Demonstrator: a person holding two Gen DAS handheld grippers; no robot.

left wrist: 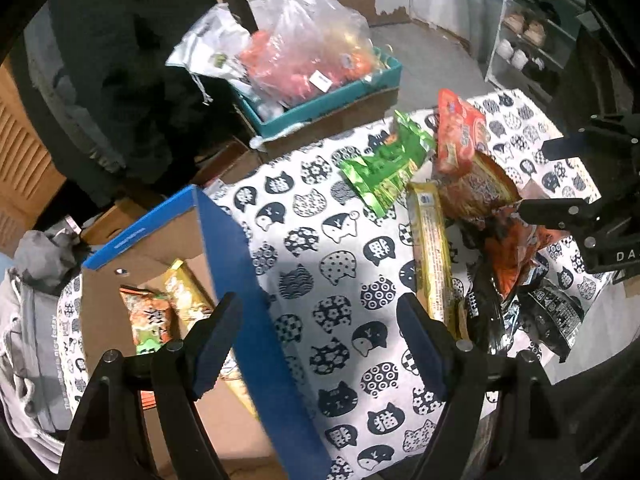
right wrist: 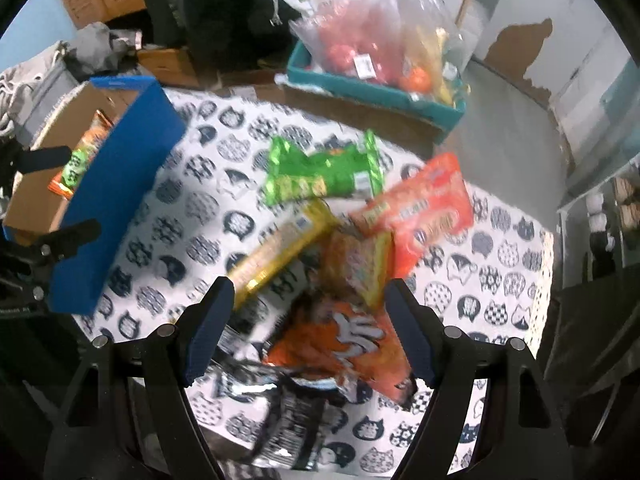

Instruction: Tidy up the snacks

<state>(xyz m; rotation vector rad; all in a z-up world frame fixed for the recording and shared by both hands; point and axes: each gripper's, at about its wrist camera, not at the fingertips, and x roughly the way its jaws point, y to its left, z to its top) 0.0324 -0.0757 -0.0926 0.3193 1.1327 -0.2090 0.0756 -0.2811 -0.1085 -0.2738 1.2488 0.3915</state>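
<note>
Nearest the right-wrist lens, the right gripper (right wrist: 308, 328) has its jaws spread wide, nothing pinched, over an orange crinkly snack packet (right wrist: 340, 344) at lower centre. At far left stands the blue-walled cardboard box (right wrist: 116, 196) with the left gripper (left wrist: 320, 340), jaws spread and empty, beside it. Right of the box, the green foil packet (right wrist: 324, 172) and red snack bag (right wrist: 424, 208) lie on the cat-print surface (right wrist: 500, 272).

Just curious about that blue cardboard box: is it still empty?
No. The blue box already holds an orange snack bag and a yellow packet beside it.
</note>
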